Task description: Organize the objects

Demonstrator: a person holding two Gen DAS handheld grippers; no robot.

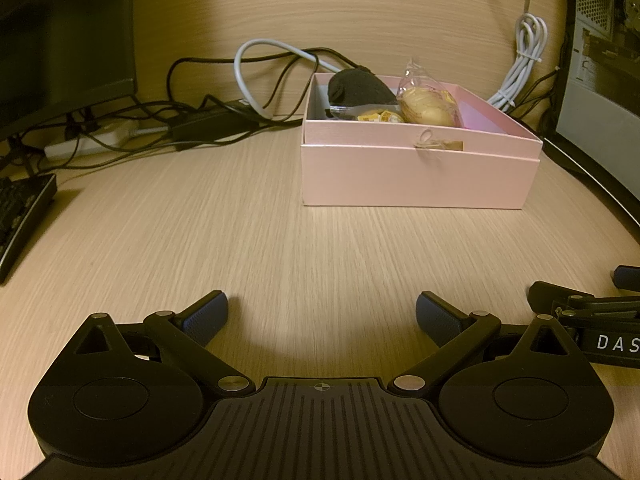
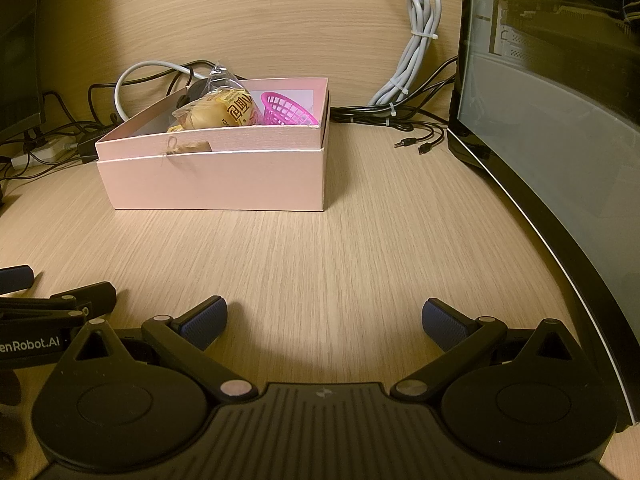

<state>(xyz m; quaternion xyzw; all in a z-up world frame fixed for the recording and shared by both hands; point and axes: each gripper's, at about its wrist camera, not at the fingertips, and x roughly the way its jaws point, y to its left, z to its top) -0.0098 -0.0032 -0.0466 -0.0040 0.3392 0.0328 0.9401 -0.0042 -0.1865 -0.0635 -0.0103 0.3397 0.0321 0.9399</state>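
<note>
A pink box stands on the wooden desk ahead of both grippers. In it lie a wrapped yellow pastry, a black cloth item and a pink plastic basket. My left gripper is open and empty, low over the desk, well short of the box. My right gripper is open and empty, beside the left one. Each gripper's side shows at the edge of the other's view.
Black and white cables and a power strip lie behind the box. A keyboard is at far left. A PC case stands at right, with a bundled grey cable and loose plugs near it.
</note>
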